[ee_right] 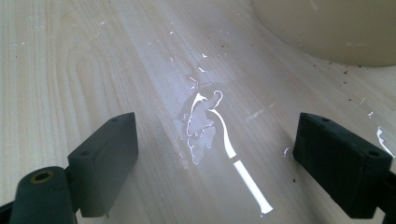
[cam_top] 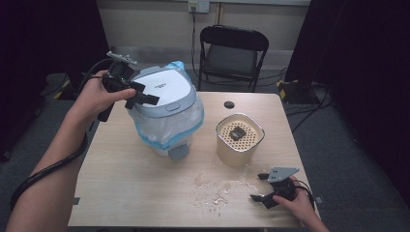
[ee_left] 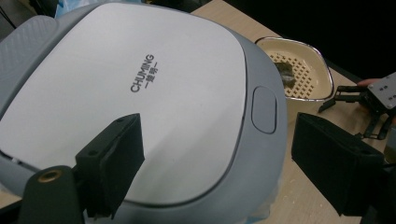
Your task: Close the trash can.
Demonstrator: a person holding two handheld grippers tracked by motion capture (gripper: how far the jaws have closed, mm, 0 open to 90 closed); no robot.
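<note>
Lid down on the pedal bin (cam_top: pixel 164 104)!
Left tongs (cam_top: pixel 141 95) hover open over it; right tongs (cam_top: pixel 261 187) sit open, empty; spill (cam_top: pixel 215 190) on the table (cam_top: pixel 125 193) remains.

Smooth, semi-gloss plastic bin lid (ee_left: pixel 140 93); thin translucent plastic liner bag (cam_top: pixel 191 121); matt beige perforated container (cam_top: pixel 239 137); pale wood-grain table (cam_top: pixel 145 188), wet-glossy spill (ee_right: pixel 205 126).
</note>
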